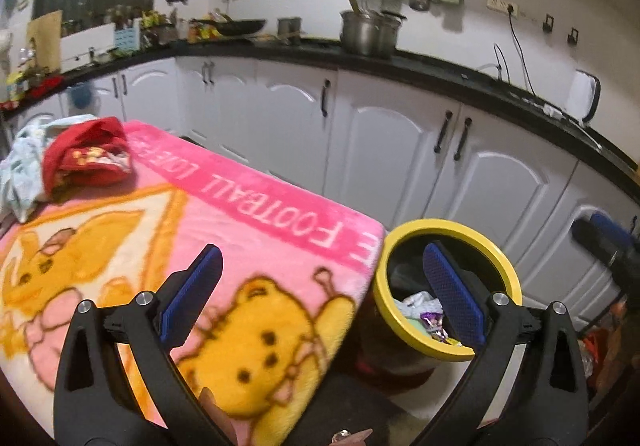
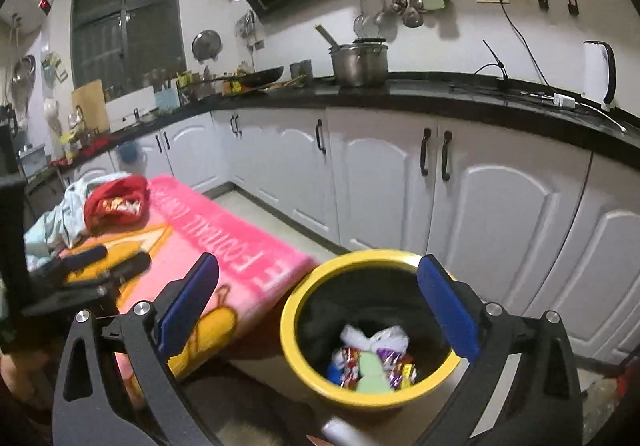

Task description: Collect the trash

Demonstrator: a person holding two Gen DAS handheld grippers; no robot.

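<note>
A yellow-rimmed bin (image 1: 507,270) (image 2: 296,350) stands on the floor beside the right end of a table covered by a pink cartoon blanket (image 1: 256,205) (image 2: 208,221). Inside the bin lie crumpled wrappers and bags (image 1: 424,314) (image 2: 372,358). My left gripper (image 1: 324,294) hangs open above the blanket's near right corner and the bin's left rim, nothing between its blue pads. My right gripper (image 2: 320,302) is open above the bin, also empty. The left gripper (image 2: 108,262) shows blurred at the left of the right wrist view.
A red cloth (image 1: 88,157) (image 2: 116,199) and a pale blue cloth (image 1: 20,165) (image 2: 60,221) lie bunched at the blanket's far left end. White cabinets (image 1: 400,149) (image 2: 380,181) under a black counter run behind the table, with pots (image 1: 368,31) (image 2: 360,61) and a kettle (image 2: 600,71) on top.
</note>
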